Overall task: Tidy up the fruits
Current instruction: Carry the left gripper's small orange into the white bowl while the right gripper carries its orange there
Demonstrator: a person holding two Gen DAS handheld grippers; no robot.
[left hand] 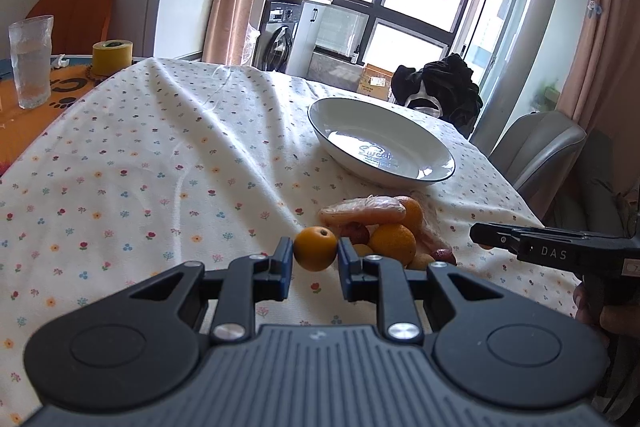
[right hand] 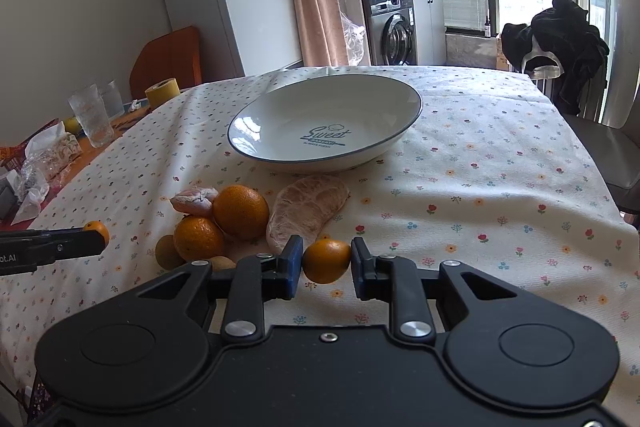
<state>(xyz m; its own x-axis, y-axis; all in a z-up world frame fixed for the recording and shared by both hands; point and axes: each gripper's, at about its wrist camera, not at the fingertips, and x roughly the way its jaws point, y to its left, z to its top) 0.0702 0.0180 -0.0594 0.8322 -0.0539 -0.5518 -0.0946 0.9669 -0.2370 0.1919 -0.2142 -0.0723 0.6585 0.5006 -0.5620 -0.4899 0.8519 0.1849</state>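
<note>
Tablecloth (right hand: 480,163), floral, bears plate (right hand: 400,131); each hand-held gripper (left hand: 315,259) (right hand: 327,263) clamps a tangerine (left hand: 315,247) (right hand: 326,261).

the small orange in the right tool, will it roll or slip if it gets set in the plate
Probably rolls: the small orange is nearly round, and the plate dips toward its middle, so it would likely settle there. The right tool pinches it only at its two sides, so it might twist. The peel looks firm, not fragile.

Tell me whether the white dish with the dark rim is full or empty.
Empty: the white dish with the dark rim shows only its printed lettering; all fruit is outside it.
</note>
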